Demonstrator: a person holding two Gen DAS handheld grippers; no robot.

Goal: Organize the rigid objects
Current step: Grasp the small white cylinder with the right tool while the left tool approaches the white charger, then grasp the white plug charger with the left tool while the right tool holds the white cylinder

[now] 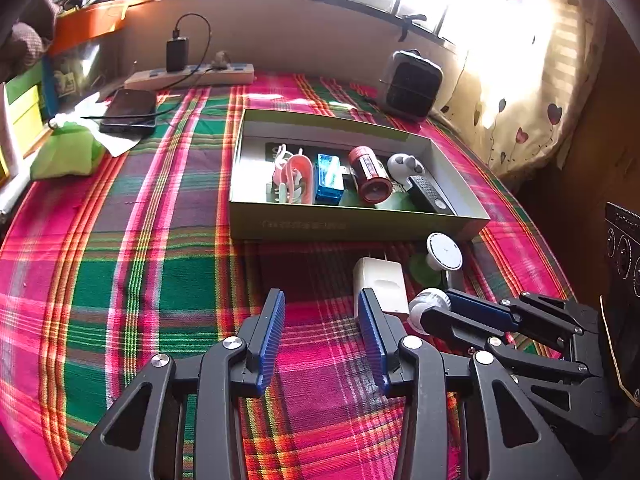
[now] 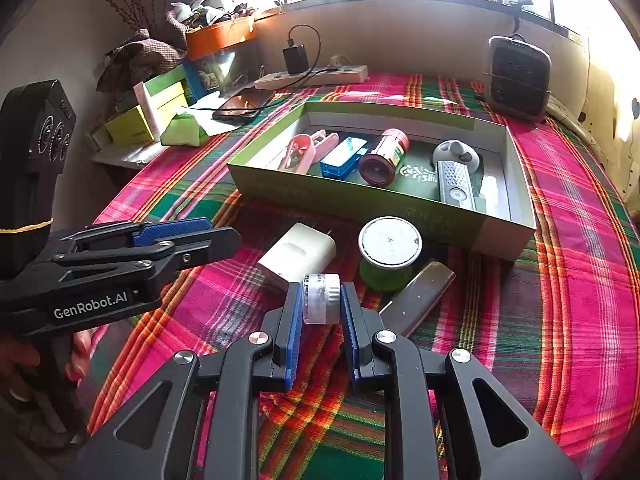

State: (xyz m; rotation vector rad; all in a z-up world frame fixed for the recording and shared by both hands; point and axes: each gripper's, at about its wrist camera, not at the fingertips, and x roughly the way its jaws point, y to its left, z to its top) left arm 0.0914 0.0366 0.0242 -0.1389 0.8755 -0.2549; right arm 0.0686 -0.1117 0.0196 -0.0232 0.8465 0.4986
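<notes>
A green cardboard box (image 1: 352, 226) (image 2: 360, 200) on the plaid cloth holds a pink clip, a blue case, a red canister (image 1: 369, 174) (image 2: 383, 157), a grey-white gadget and a remote. In front of it lie a white charger block (image 1: 380, 282) (image 2: 298, 256), a green jar with a white lid (image 1: 444, 251) (image 2: 389, 242) and a dark flat bar (image 2: 418, 298). My right gripper (image 2: 321, 300) (image 1: 434, 304) is shut on a small white-capped clear jar (image 2: 321, 298) (image 1: 426, 306). My left gripper (image 1: 322, 308) (image 2: 192, 240) is open and empty, its right finger beside the charger.
A black heater (image 1: 410, 86) (image 2: 518, 78) stands at the back right. A power strip with a black adapter (image 1: 188, 74) (image 2: 312, 74) lies along the back wall. A phone (image 1: 130, 112), green paper and boxes crowd the back left.
</notes>
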